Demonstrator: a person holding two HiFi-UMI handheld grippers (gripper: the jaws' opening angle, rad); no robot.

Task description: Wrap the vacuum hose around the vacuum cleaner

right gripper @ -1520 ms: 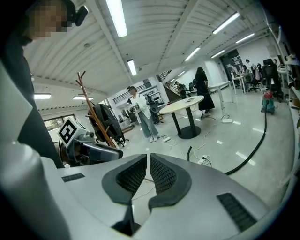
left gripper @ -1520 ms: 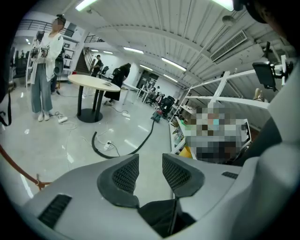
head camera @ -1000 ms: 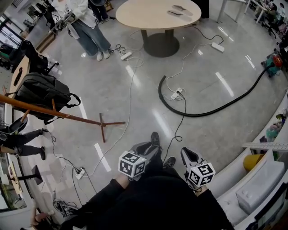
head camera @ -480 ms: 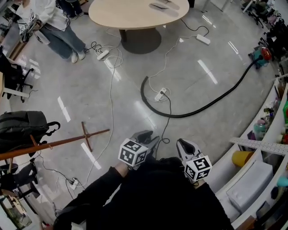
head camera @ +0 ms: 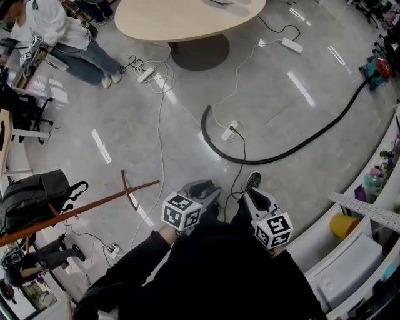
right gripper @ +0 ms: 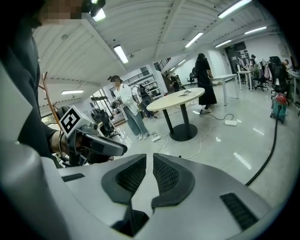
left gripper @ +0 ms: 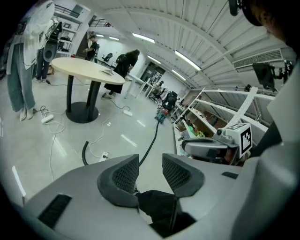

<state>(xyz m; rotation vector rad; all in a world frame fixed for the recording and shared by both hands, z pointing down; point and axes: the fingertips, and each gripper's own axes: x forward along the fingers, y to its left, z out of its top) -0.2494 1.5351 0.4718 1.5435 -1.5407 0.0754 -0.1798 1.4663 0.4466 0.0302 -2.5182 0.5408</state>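
A long black vacuum hose lies on the grey floor. It curves from a loose curled end near a power strip to the red and teal vacuum cleaner at the far right. My left gripper is held low in front of me, well short of the hose, its jaws a little apart with nothing between them. Beside it my right gripper is shut and empty. The left gripper view shows the hose ahead, beyond the left gripper. In the right gripper view the hose passes at the right of the right gripper.
A round table stands ahead, with white cables and power strips around its base. A person stands at the far left. A wooden coat stand lies tipped beside a black backpack. A white curved counter runs along the right.
I have walked forward with both grippers, so the table, the hose and the cables lie nearer. A foot now shows by the right gripper. Neither pair of jaws has changed.
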